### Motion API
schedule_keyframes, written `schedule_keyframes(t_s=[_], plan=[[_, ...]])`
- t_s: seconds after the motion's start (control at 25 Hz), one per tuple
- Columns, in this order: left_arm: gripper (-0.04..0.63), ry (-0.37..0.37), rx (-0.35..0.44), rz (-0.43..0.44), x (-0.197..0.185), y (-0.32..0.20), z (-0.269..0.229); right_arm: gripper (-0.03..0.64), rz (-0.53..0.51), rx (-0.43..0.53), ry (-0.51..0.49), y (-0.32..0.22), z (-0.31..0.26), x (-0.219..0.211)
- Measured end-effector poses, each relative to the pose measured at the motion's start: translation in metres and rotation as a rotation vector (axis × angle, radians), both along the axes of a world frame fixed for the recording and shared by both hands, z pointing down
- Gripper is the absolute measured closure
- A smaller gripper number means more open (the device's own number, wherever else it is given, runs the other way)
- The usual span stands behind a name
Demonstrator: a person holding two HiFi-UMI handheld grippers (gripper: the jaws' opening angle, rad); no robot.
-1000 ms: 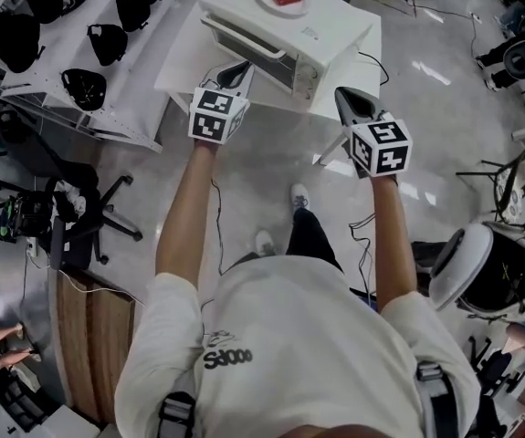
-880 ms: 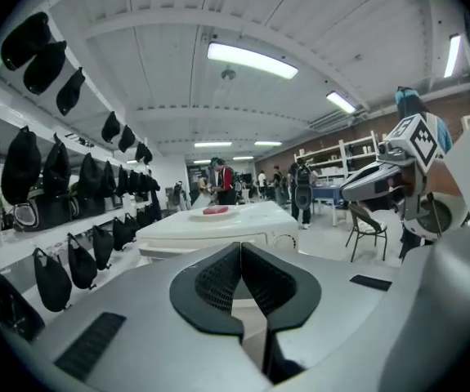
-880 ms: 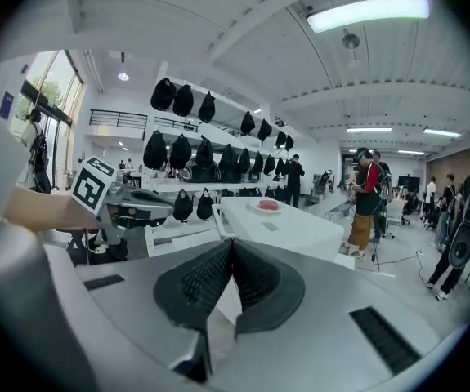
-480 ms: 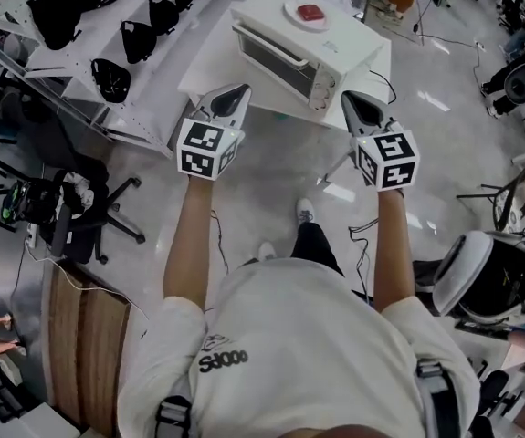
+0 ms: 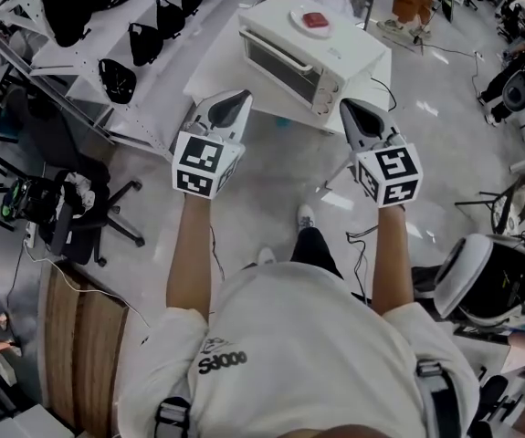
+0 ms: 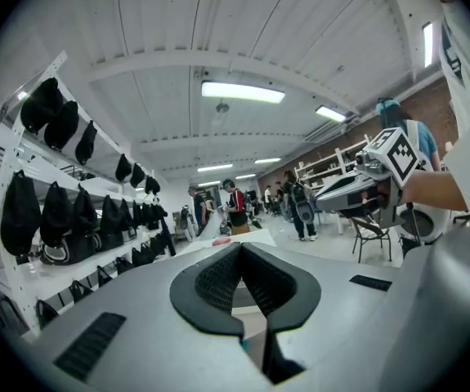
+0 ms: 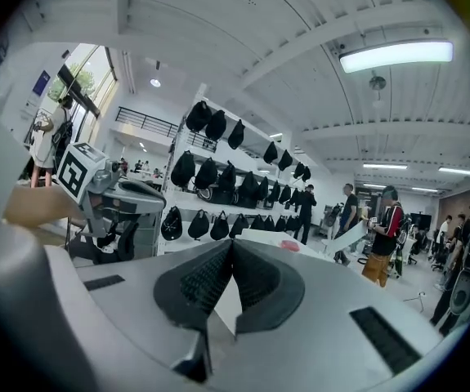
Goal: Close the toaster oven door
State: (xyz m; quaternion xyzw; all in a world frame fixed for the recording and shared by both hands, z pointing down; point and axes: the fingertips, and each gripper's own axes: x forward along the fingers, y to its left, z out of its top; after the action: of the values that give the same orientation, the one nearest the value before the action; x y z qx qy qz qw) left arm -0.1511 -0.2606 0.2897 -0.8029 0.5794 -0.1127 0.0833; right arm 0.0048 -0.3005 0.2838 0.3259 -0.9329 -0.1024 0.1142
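The white toaster oven (image 5: 312, 48) stands on a white table (image 5: 216, 62) with its glass door closed. A plate with a red item (image 5: 315, 20) rests on its top. Both grippers hover in the air short of the table, clear of the oven. My left gripper (image 5: 234, 100) is shut and empty, pointing at the table's near left edge. My right gripper (image 5: 348, 109) is shut and empty, just below the oven's right front corner. In the left gripper view my left gripper (image 6: 240, 247) faces the distant oven top (image 6: 255, 237). In the right gripper view my right gripper (image 7: 231, 243) looks toward the red item (image 7: 290, 246).
A white rack with black bags (image 5: 116, 39) runs along the left, and an office chair (image 5: 70, 213) stands below it. Cables (image 5: 362, 231) trail on the floor by the person's feet. A white round device (image 5: 467, 272) sits at the right. People stand beyond the table.
Both grippers have pulled back from the oven toward the person, and the oven sits farther up the view. The left gripper, which was by the oven door, is away from it.
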Motion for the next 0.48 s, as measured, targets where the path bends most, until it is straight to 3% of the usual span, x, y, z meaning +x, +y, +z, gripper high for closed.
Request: schedule_keyframes(t_s=[0.48], plan=[[0.577,-0.048,0.014,0.003,0.012,0.017,-0.003,0.608,-0.054,0.011,0.027,0.018,0.002,-0.009]])
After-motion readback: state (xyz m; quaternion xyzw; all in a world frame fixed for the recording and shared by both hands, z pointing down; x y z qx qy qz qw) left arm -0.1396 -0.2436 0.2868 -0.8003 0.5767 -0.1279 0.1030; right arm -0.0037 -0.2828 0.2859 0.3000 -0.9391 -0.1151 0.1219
